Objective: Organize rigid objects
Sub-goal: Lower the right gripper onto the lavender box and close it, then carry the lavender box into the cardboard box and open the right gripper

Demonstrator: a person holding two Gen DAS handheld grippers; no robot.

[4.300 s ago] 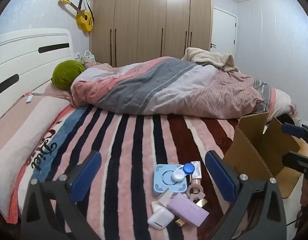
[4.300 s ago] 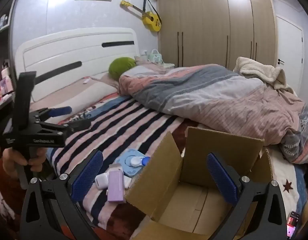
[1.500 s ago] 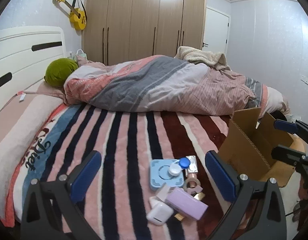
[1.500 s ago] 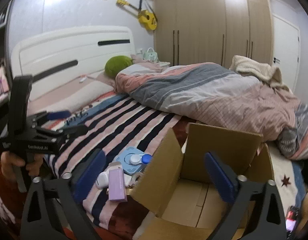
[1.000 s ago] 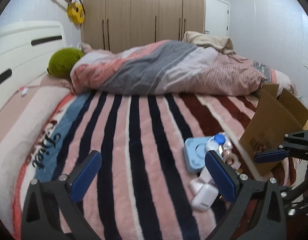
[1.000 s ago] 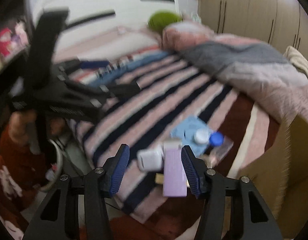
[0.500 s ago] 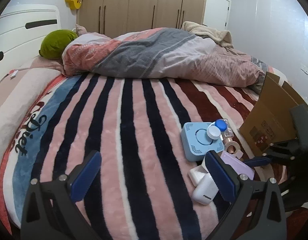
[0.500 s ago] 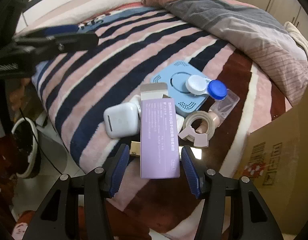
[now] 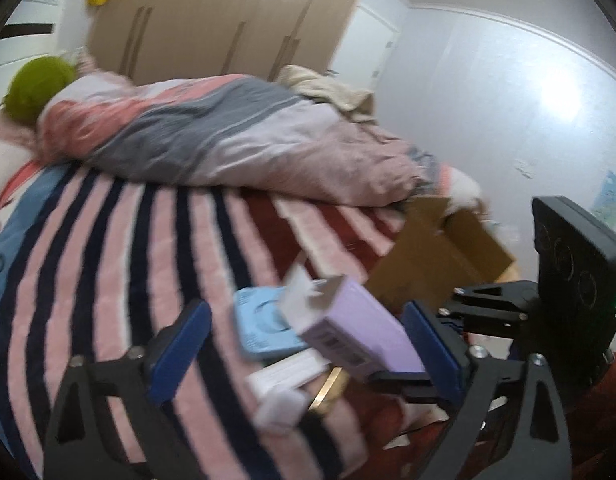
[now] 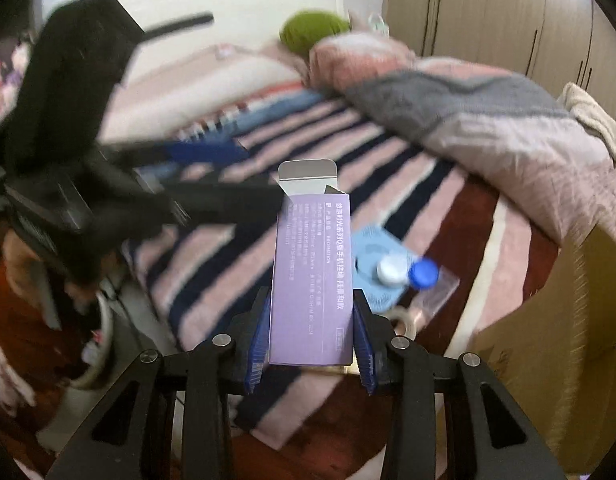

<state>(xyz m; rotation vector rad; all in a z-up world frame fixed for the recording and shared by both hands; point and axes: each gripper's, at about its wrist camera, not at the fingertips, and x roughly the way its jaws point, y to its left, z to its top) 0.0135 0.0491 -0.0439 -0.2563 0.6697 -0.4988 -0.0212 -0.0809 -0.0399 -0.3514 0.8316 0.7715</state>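
Carton (image 10: 311, 276) is what we are gripping in our right hand-held gripper (image 10: 310, 344): the two blue pads (image 10: 258, 342) are pressing its long sides, and the lilac box is pointing toward twelve o'clock in the right wrist view with its grey end flap open. It is hanging above the striped blanket (image 10: 211, 276), clear of the other things. In the left wrist view we are seeing the same carton (image 9: 358, 330) held up at about four o'clock, above the pile. Our left hand-held gripper (image 9: 303, 356) is standing wide, with nothing between its pads; in the right wrist view it (image 10: 211, 168) is blurring across at ten o'clock. On the blanket, at two o'clock from the carton, a pale blue pad (image 10: 374, 268) is lying with a white-and-blue lens case (image 10: 408, 272) on it. Below the carton in the left wrist view, a white earbud case (image 9: 281, 410) is lying at six o'clock. The cardboard box (image 10: 560, 328) is standing at three o'clock, at the bed's edge, with the quilt (image 10: 468, 112) heaped beyond.
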